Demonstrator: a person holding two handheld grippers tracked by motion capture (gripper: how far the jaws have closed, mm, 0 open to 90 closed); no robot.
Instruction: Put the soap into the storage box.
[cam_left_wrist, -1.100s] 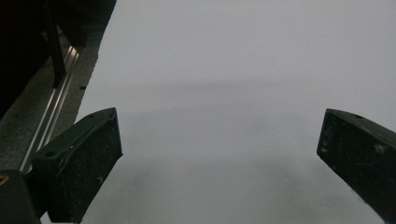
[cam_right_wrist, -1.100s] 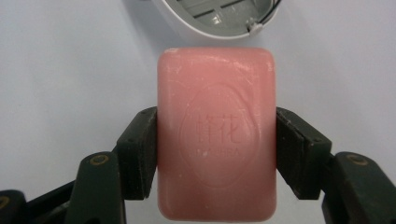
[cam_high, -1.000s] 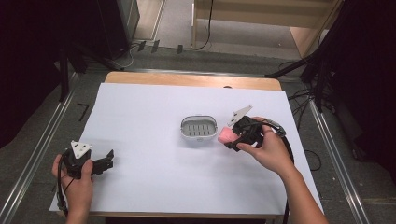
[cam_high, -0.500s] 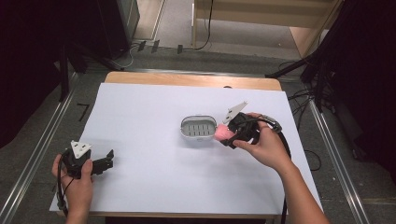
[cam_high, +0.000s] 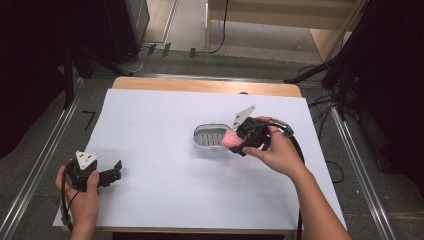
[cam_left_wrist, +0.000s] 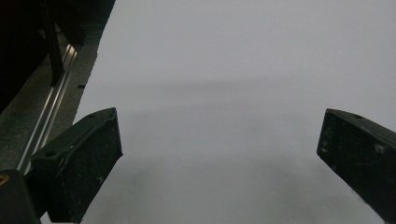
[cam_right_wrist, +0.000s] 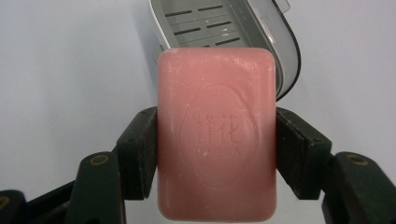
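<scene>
Right gripper (cam_right_wrist: 215, 140) pinches the pink soap bar (cam_right_wrist: 215, 135) by its long sides; the slotted soap dish (cam_right_wrist: 261, 32) lies just beyond, upper frame.

Left gripper (cam_left_wrist: 219, 154), jaws spread, is idle.

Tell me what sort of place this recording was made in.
Probably a lab or studio set up for recording, not a home. A table covered with plain white sheet stands between metal floor rails, cables trail across the floor, and dark curtains hang at the sides.
</scene>
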